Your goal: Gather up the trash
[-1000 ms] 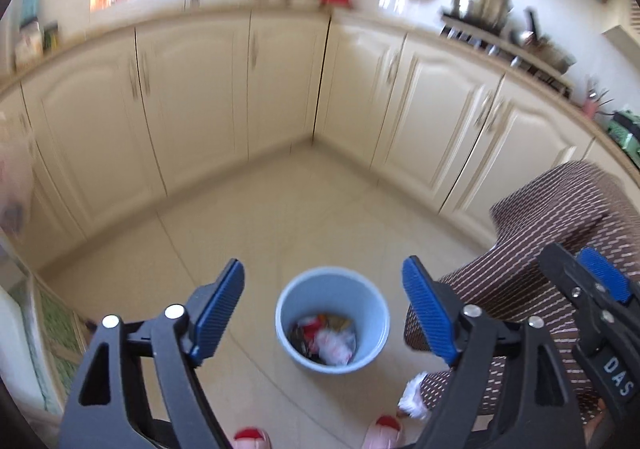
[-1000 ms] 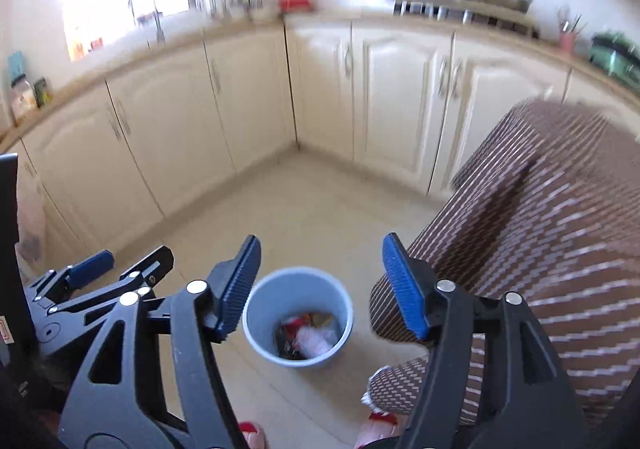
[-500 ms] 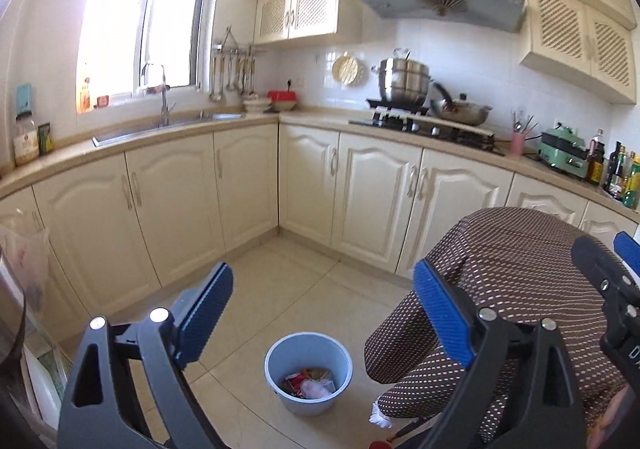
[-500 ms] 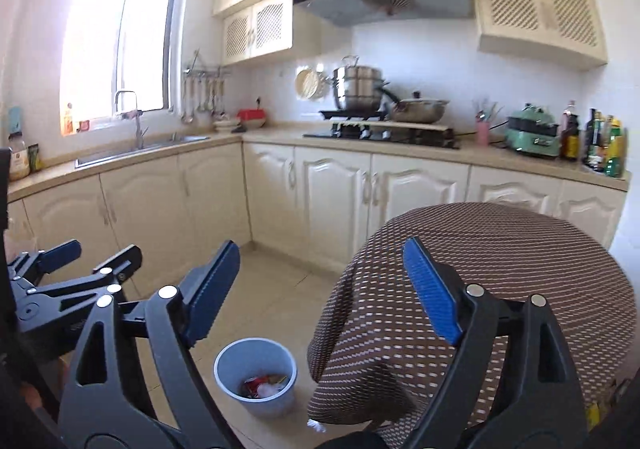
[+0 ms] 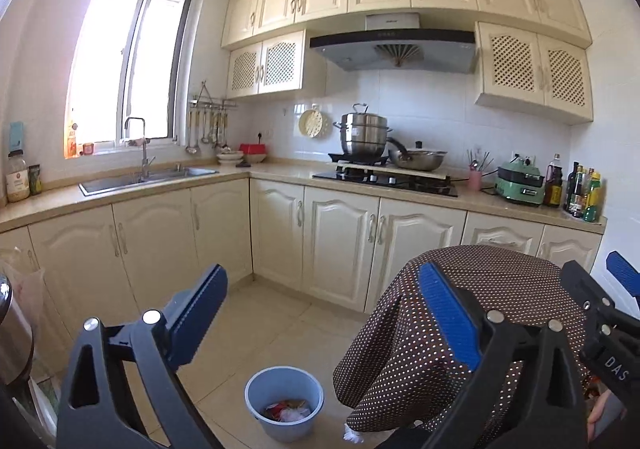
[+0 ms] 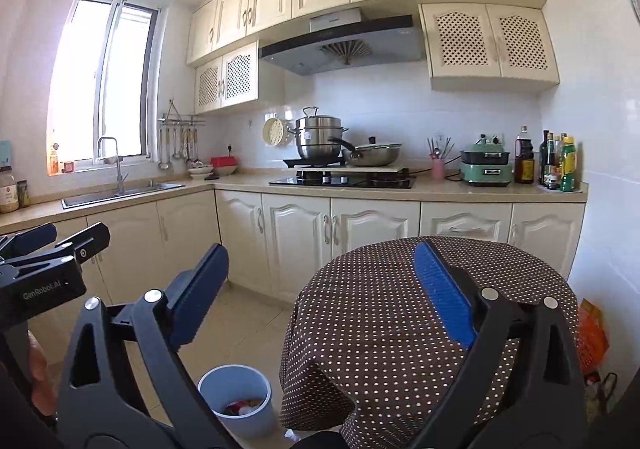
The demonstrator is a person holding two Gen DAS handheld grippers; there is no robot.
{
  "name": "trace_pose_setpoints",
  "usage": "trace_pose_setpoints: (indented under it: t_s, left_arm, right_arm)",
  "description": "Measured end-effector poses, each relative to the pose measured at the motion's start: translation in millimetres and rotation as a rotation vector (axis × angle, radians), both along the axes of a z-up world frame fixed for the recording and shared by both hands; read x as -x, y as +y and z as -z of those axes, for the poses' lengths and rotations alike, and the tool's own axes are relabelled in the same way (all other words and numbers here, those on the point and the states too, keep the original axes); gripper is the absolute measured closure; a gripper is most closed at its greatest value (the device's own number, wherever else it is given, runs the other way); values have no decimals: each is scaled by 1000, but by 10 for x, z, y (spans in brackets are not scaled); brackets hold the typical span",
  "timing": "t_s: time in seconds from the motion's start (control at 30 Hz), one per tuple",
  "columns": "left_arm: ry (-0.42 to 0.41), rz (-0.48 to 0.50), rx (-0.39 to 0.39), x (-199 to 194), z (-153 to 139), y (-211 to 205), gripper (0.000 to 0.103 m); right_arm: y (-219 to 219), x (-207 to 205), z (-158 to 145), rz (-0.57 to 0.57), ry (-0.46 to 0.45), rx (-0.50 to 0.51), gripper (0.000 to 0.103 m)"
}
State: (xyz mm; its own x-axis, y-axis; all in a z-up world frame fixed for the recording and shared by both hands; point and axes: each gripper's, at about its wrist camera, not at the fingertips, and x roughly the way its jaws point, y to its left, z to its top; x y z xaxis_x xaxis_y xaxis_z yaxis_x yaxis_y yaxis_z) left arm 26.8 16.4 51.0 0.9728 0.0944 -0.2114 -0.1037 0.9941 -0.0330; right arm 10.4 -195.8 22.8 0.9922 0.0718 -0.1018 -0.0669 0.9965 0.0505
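You're holding both the left gripper (image 5: 322, 323) and right gripper (image 6: 320, 295) spread wide and empty, jaws just opening, since the trash (image 5: 287, 412) is sitting in the bucket (image 5: 284, 403) beside the table (image 6: 384, 289).

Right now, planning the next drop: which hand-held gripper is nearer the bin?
Left. The left gripper hangs almost over the bin; the right gripper sits farther toward the table.

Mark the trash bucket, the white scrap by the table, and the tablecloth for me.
trash bucket (image 5: 256, 395), left wrist view, left rim.
white scrap (image 5: 352, 433), left wrist view, its middle.
tablecloth (image 6: 380, 301), right wrist view, top surface.
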Motion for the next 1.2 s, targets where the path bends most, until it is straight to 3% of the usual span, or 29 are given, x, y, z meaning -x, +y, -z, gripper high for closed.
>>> trace_pose_setpoints:
  t_s: [0.23,1.2]
  left_arm:
    - [-23,27,-23,107,-56,-156,8]
    - [-17,38,-17,64,54,-106,8]
  right_arm:
    - [-51,42,12,7,-12,-4,10]
    - [61,18,44,0,-7,6,9]
